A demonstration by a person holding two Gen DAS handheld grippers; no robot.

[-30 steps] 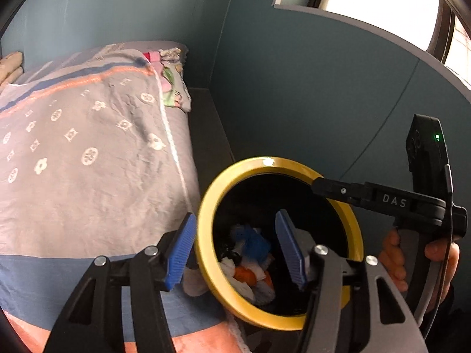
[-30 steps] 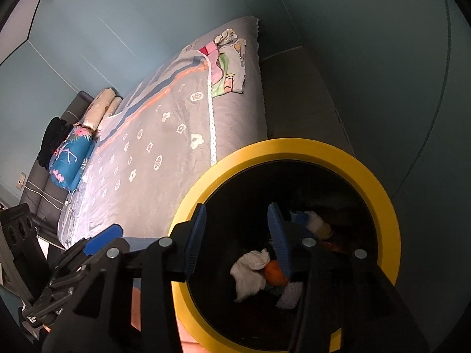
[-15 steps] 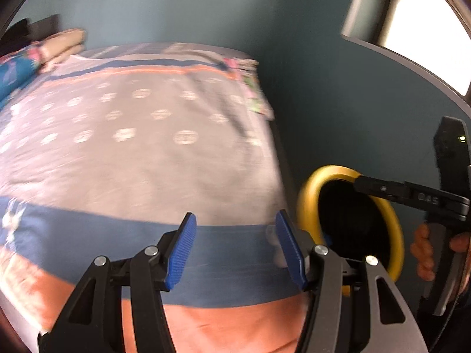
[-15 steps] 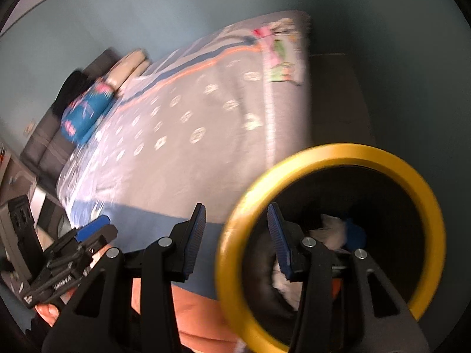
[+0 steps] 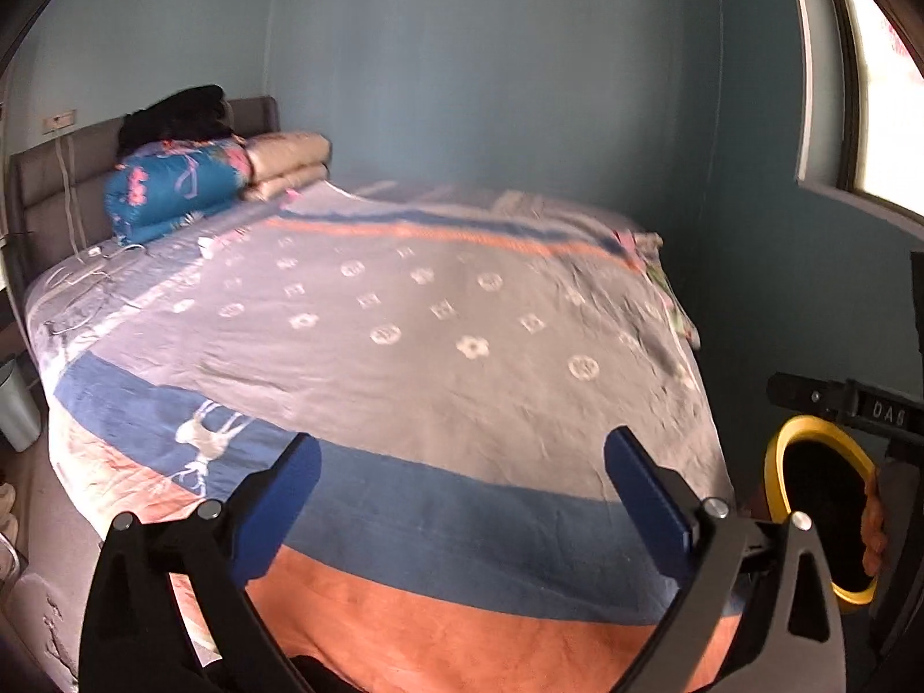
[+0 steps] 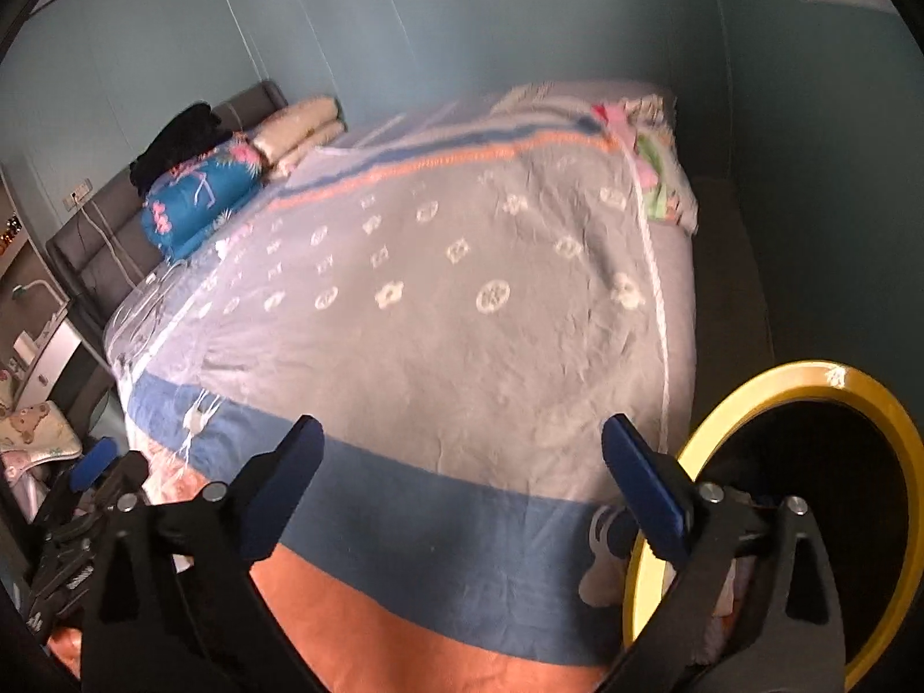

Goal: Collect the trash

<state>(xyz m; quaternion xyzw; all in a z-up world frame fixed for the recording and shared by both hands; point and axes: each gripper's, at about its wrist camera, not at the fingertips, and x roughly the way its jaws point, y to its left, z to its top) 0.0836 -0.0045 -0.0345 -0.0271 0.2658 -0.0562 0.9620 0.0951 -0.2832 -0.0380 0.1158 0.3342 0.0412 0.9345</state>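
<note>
Both the left gripper (image 5: 462,496) and right gripper (image 6: 459,485) had just opened, empty. The yellow-rimmed trash bin (image 6: 768,398), at four o'clock, looked light; its rim seemed best to hold.

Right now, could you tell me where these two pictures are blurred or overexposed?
Left wrist view: window blown out white, far bed edge smeared. Right wrist view: bedspread's far end blurred, glare spot on the yellow bin rim; both bend at the edges.
</note>
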